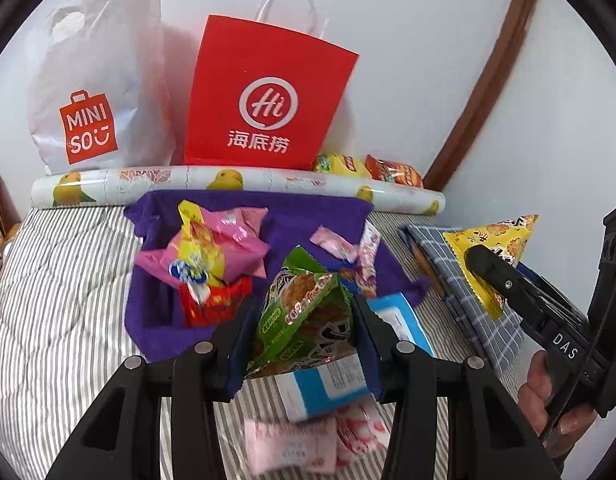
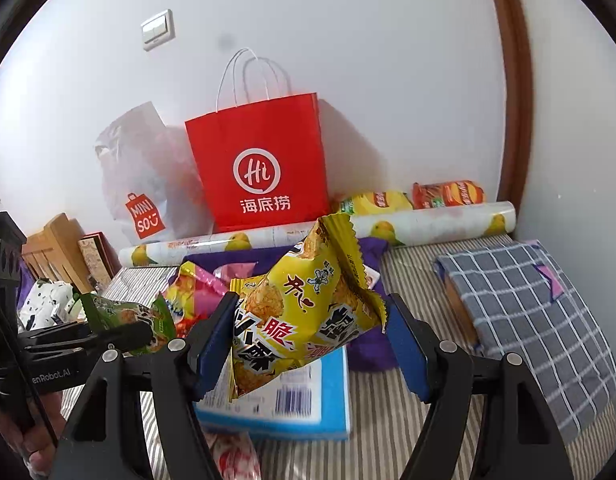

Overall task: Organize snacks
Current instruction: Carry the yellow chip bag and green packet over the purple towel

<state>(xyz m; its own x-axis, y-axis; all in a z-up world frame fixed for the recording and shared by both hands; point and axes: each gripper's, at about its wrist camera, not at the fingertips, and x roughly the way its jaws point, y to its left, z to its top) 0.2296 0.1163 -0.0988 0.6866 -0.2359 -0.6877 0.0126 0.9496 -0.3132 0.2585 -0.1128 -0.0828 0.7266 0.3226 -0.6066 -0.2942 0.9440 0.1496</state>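
Observation:
My left gripper [image 1: 304, 310] is shut on a green snack packet [image 1: 296, 300], held tilted above the bed between the blue pads. My right gripper [image 2: 311, 308] is shut on a yellow snack packet [image 2: 308, 304], also lifted clear of the bed. In the left wrist view the yellow packet [image 1: 503, 236] hangs at the right with a black finger [image 1: 491, 270] across it. In the right wrist view the green packet [image 2: 124, 314] shows at the far left. A pile of pink, yellow and red snacks [image 1: 204, 256] lies on a purple cloth [image 1: 156, 320].
A red paper bag [image 1: 264, 96] and a white plastic bag [image 1: 96, 80] stand against the wall behind a lemon-print roll [image 1: 236, 184]. Two crisp packets [image 2: 447, 194] lie beside the red bag. A blue-and-white box [image 2: 331, 400], pink packets [image 1: 292, 448] and a grey checked cloth [image 2: 527, 312] lie on the striped bed cover [image 1: 60, 300].

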